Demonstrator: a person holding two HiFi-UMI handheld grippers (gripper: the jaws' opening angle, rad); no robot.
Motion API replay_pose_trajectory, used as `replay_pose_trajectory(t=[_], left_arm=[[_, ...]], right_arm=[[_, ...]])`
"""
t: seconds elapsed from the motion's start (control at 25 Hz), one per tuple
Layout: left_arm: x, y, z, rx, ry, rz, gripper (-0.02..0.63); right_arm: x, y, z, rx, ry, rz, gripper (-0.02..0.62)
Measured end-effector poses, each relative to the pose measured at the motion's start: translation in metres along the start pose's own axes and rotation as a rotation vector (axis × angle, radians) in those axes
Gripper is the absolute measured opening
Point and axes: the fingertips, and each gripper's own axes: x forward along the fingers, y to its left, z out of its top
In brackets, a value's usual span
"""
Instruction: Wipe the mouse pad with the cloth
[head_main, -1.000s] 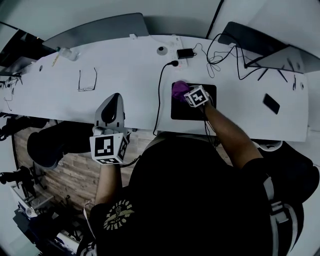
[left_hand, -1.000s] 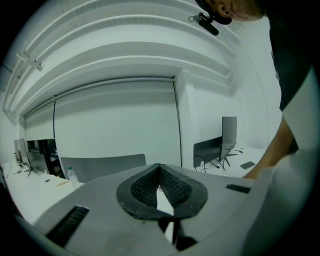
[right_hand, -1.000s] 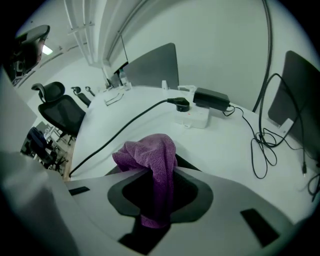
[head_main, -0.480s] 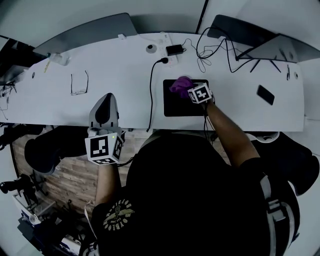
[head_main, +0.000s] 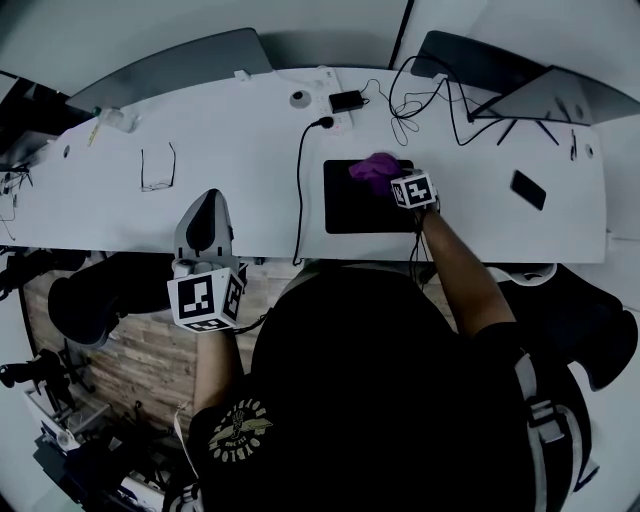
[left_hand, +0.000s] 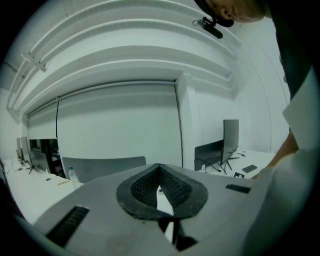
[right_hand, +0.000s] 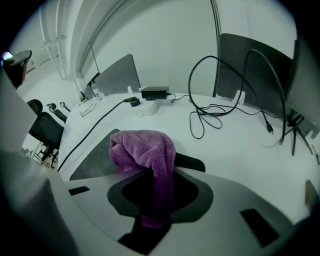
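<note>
White desk (head_main: 240, 150), grey dividers (head_main: 170, 65), plank floor (head_main: 115, 350)

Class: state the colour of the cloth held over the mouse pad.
Purple. The cloth shows best in the right gripper view.

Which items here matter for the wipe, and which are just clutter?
In the job:
cloth
mouse pad
right gripper, shut on the cloth

Lying about:
glasses
phone
adapter
bottle
</note>
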Motion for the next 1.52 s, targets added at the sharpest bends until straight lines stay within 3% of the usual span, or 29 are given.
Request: replay_pose_trajectory(t=[0.36,0.52,0.88,1.04,1.16,1.32,1.52], left_arm=[[-0.004,-0.005,0.004,-0.011,-0.019,0.005,0.002],[-0.005,-0.007,0.003,-0.016,-0.020,0.000,0.002],[-0.010,-0.008,0.004,-0.027,-0.037,0.004,0.002],[-0.017,-0.009,0.001,-0.026,-0.034,0.008,0.003],[-0.023,-0.010,-0.002,-0.024,-0.028,0.015,0.002],[-0.032,-0.012,-0.005,-0.020,-0.019,0.024,0.002],[-0.044,-0.010,-0.014,-0.015,-0.001,0.039,0.002]], right_arm=[[-0.018,-0.042,-0.022,0.065,0.005,-0.073,0.092],[-0.031,-0.040,-0.023,0.051,-0.017,-0.087,0.092],[-0.082,0.087,0.010,-0.106,-0.191,0.197,0.092],[-0.092,0.147,0.023,-0.152,-0.212,0.399,0.092],[-0.085,0.181,0.024,-0.220,-0.189,0.472,0.092],[-0.053,0.201,0.005,-0.309,-0.101,0.454,0.092],[-0.015,0.183,-0.035,-0.346,0.033,0.334,0.092]])
